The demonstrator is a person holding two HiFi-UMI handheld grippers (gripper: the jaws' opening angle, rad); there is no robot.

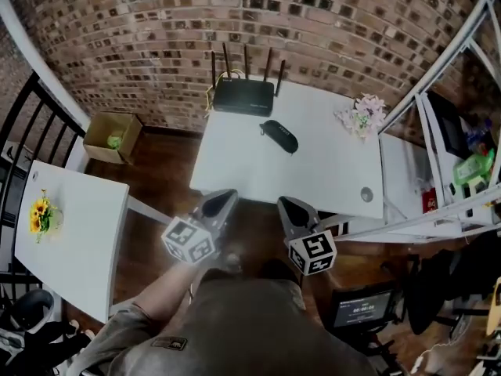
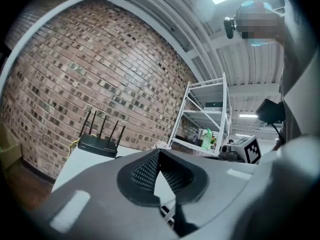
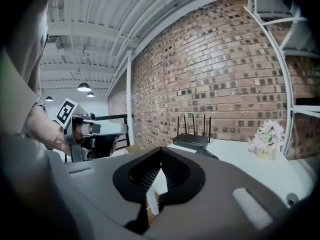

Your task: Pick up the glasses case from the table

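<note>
The person's grey-brown shirt (image 1: 250, 327) fills the bottom of the head view, just short of the near edge of the rectangular white bench (image 1: 313, 175). The grey left gripper (image 1: 222, 200) and the grey right gripper (image 1: 290, 205) are held side by side, with their tips at the bench's near edge. Each gripper's own view shows its jaws clenched tip to tip with nothing between them.

The black oval glasses case (image 1: 279, 136) lies flat on the bench, towards its far side and well apart from both grippers. A black router with four upright antennas (image 1: 244, 96) sits at the bench's far left corner. A bunch of pale pink flowers (image 1: 362, 116) stands at its far right corner. A small grey round disc (image 1: 366, 195) lies by the bench's near right corner.
</note>
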